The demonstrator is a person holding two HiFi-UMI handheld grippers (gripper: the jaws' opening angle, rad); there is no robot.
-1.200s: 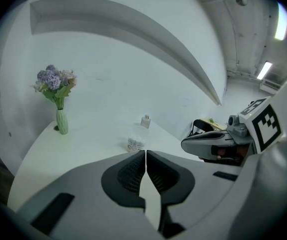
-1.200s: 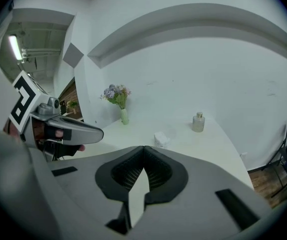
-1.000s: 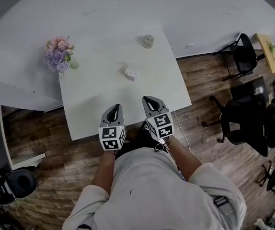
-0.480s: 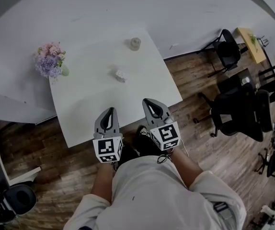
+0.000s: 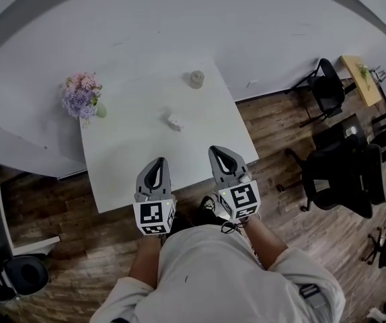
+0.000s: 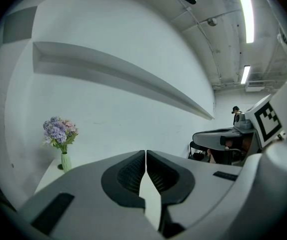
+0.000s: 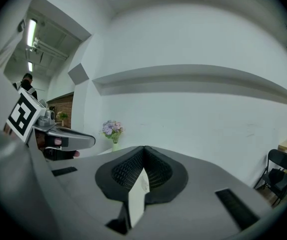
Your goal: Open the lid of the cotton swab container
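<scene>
One white rectangular counter (image 5: 129, 157) fills the middle of the head view and carries three things. A small round pale cotton swab container (image 5: 196, 79), lid on, stands at upper centre near the counter's far edge. A small white lumpy object (image 5: 175, 121), too small to identify, lies near mid-counter. One bunch of pink and purple flowers in a pale green vase (image 5: 81, 94) sits at the upper-left corner. At lower centre, two grey grippers hover over the near edge, well apart from the container. The left gripper (image 5: 156, 161) and right gripper (image 5: 223, 152) both have their fingers clenched together, tip to tip. Each bears one cube printed with black-and-white square patterns: left marker cube (image 5: 154, 217), right marker cube (image 5: 240, 199).
</scene>
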